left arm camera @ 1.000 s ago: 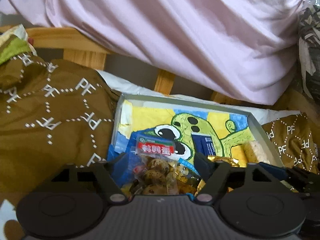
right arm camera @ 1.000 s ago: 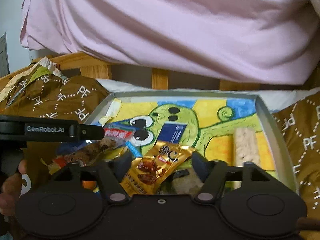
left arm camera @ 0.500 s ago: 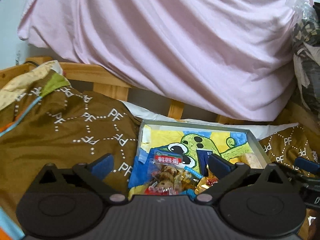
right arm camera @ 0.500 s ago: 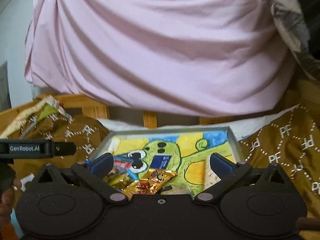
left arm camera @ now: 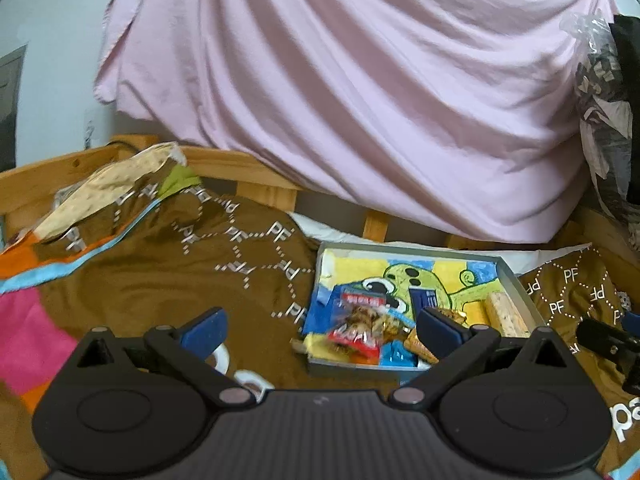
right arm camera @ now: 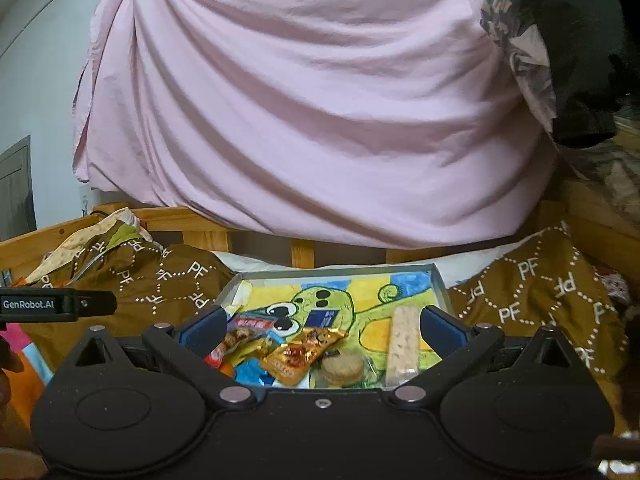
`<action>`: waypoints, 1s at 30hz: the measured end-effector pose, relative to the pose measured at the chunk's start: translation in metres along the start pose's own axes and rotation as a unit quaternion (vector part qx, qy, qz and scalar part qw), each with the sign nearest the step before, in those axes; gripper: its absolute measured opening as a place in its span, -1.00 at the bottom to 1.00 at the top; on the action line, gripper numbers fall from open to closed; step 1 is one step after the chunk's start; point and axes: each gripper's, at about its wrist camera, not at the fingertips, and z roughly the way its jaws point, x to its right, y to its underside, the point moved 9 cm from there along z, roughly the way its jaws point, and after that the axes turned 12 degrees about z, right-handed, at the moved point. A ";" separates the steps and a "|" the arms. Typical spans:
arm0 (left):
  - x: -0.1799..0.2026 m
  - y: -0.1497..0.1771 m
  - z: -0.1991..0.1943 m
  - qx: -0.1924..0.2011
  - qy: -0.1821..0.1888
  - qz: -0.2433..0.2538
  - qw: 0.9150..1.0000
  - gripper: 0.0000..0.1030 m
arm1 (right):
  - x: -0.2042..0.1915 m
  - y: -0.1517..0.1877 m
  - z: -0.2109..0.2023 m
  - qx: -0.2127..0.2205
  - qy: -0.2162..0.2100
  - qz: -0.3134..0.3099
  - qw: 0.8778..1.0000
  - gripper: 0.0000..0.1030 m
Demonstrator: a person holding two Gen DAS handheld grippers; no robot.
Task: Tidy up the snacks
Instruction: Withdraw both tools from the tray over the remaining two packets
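Observation:
A grey tray [left arm camera: 408,247] [right arm camera: 340,270] with a green cartoon figure painted on its floor lies on the bed. Inside lie a clear packet with a red label [left arm camera: 356,320] [right arm camera: 250,328], a gold packet [right arm camera: 304,354], a pale rice bar [right arm camera: 404,344] [left arm camera: 506,314], a small dark blue packet [right arm camera: 323,317] and a round biscuit [right arm camera: 343,366]. My left gripper [left arm camera: 320,330] hangs open, back from the tray's near left corner. Open as well, my right gripper [right arm camera: 322,326] stays above the tray's near edge. Neither holds anything.
A brown quilt with white PF lettering [left arm camera: 180,264] [right arm camera: 532,300] surrounds the tray. A pink sheet [left arm camera: 360,100] hangs over the wooden bed rail [left arm camera: 256,188] behind it. Dark clothes [right arm camera: 568,60] hang at the right. A black bar marked GenRobot.AI [right arm camera: 60,304] pokes in at the left.
Both grippers opened wide and drew back and up from the tray. The clear packet and the gold packet, which were between the fingers, now lie in the tray.

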 end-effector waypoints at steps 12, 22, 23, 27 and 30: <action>-0.001 0.043 -0.046 -0.051 -0.009 -0.003 0.999 0.99 | 0.003 0.049 -0.053 -0.074 0.021 0.021 0.997 0.99; 0.007 0.068 -0.062 -0.086 -0.012 0.015 0.996 0.99 | 0.005 0.082 -0.067 -0.139 0.047 0.023 0.989 0.99; 0.008 0.070 -0.062 -0.089 -0.013 0.018 0.996 0.99 | 0.007 0.083 -0.066 -0.142 0.048 0.025 0.988 0.99; 0.010 0.076 -0.060 -0.107 -0.024 0.032 0.993 0.99 | 0.008 0.088 -0.064 -0.161 0.055 0.025 0.985 0.99; 0.011 0.080 -0.059 -0.120 -0.027 0.039 0.992 0.99 | 0.009 0.093 -0.061 -0.178 0.056 0.024 0.982 0.99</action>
